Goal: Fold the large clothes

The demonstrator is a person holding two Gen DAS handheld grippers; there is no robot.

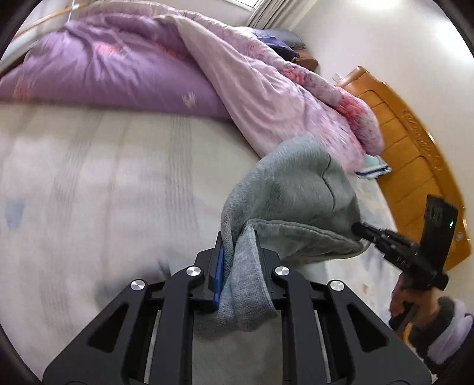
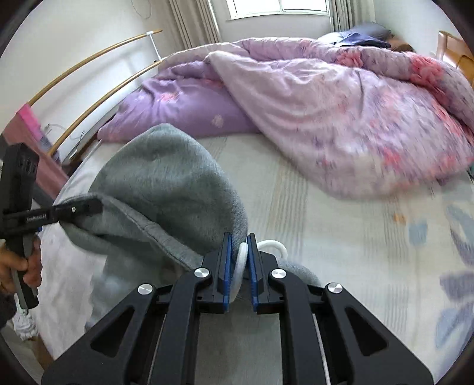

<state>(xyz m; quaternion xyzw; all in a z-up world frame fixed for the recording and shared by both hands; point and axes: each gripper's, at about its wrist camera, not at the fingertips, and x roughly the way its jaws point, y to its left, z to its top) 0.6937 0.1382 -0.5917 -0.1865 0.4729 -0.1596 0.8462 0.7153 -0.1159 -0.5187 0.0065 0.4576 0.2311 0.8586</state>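
Grey hooded garment (image 1: 291,189), held above the bed (image 1: 89,189) and stretched between both tongs.

Left wrist view, left to right: pale striped bed sheet at left, blurred; purple quilt (image 1: 112,74) bunched along the far edge; pink floral quilt (image 1: 284,100) draped beside it toward the right. Left tongs (image 1: 237,251) at lower centre, clamped on a fold of grey cloth, blue pads (image 1: 218,266) pressed against the fabric, remaining cloth hanging down between the linkage arms. Hood bulging up and to the right of these tongs, hem running rightward to the right tongs (image 1: 360,229), dark fingers buried in the cloth edge. Right hand (image 1: 414,299) at far right, wrapped round the handle. Wooden headboard (image 1: 414,154) behind, along the right margin.

Right wrist view, left to right: left hand (image 2: 22,263) at the left margin, gripping its handle; left tongs (image 2: 89,207) reaching rightward, closed on the garment edge. Grey garment (image 2: 166,177) swelling up between the two tools, hood uppermost, hem sloping down to the right tongs (image 2: 239,254) at lower centre. Right tongs clamped on a white cord (image 2: 241,266) together with adjoining grey cloth, a white loop emerging just to the right of the fingers. Purple quilt (image 2: 183,109) behind the garment, pink floral quilt (image 2: 355,118) filling the upper right, patterned bed sheet (image 2: 370,251) beneath, curtained window (image 2: 278,9) at top.
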